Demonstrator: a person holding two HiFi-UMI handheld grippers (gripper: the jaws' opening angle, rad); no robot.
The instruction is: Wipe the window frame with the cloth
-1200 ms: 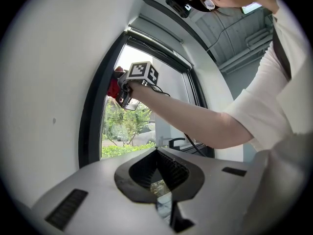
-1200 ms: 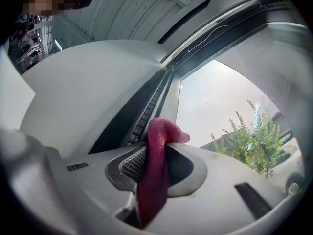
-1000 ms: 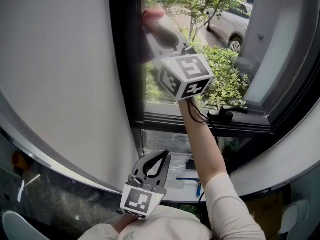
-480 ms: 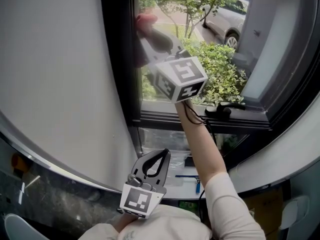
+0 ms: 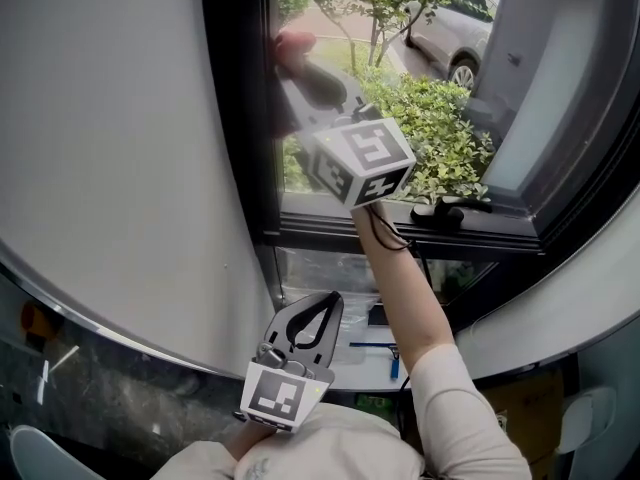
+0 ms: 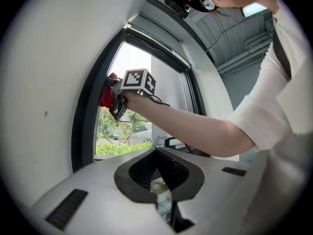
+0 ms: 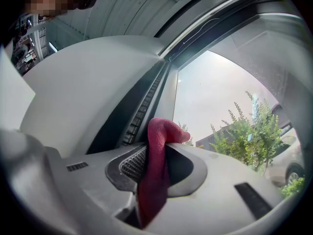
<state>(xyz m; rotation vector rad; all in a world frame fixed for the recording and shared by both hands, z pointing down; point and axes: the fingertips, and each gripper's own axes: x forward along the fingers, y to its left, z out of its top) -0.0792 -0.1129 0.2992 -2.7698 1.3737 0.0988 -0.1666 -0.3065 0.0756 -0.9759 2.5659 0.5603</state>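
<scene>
Grey-jawed R gripper (image 7: 161, 153) of mine is clamped on the red woven cloth (image 7: 155, 180). Cloth's bunched tip sits against the black vertical window frame (image 5: 238, 118), high up. My L gripper (image 6: 157, 166) hangs low by my body, well apart, jaws together w/ nothing btwn.

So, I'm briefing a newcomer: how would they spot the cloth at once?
Find the window's dark frame, left upright. The raised right gripper reaches up to it, and the cloth sticks out of its shut jaws. It's the only red thing there, among grey, black and green.
</scene>
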